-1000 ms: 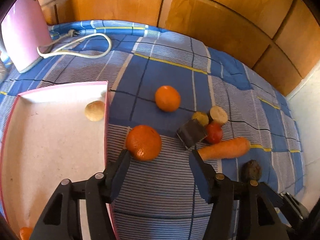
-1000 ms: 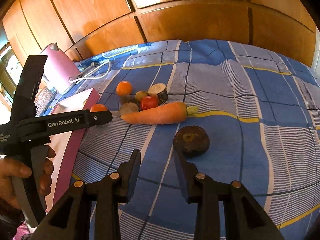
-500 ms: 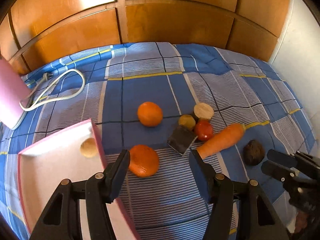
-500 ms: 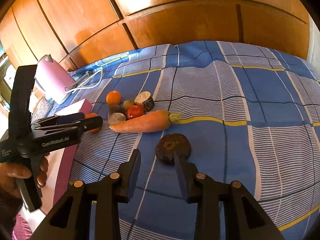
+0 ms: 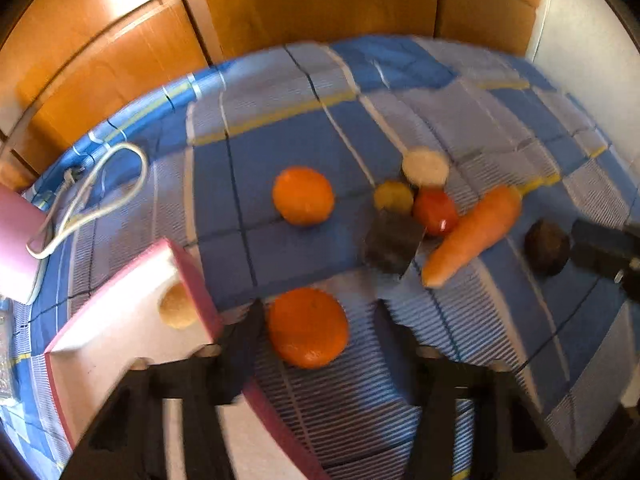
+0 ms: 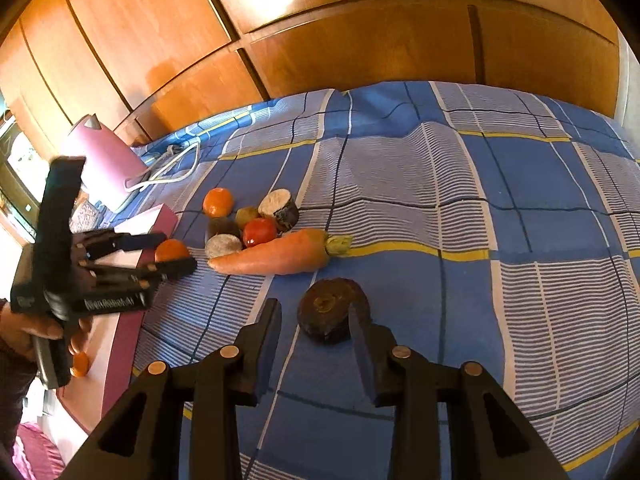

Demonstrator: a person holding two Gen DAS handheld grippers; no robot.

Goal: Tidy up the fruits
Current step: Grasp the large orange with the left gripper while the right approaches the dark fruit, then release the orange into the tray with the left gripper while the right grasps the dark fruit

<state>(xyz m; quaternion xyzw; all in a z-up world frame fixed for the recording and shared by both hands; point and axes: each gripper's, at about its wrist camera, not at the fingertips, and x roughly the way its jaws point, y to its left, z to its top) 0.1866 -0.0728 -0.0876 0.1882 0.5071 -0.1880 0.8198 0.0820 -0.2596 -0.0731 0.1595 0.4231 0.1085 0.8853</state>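
Observation:
My left gripper is open, its fingers on either side of a large orange on the blue checked cloth, beside the pink-rimmed white tray. A pale round fruit lies in the tray. A second orange lies farther off. My right gripper is open around a dark brown round fruit. The left gripper shows in the right wrist view, around the orange.
A carrot, a red tomato, a yellow-green fruit and dark cut rounds lie clustered mid-cloth. A pink kettle with white cord stands far left. Wooden panels rise behind.
My left gripper has moved forward so the large orange now sits between its fingers. My right gripper has moved forward around the dark brown fruit.

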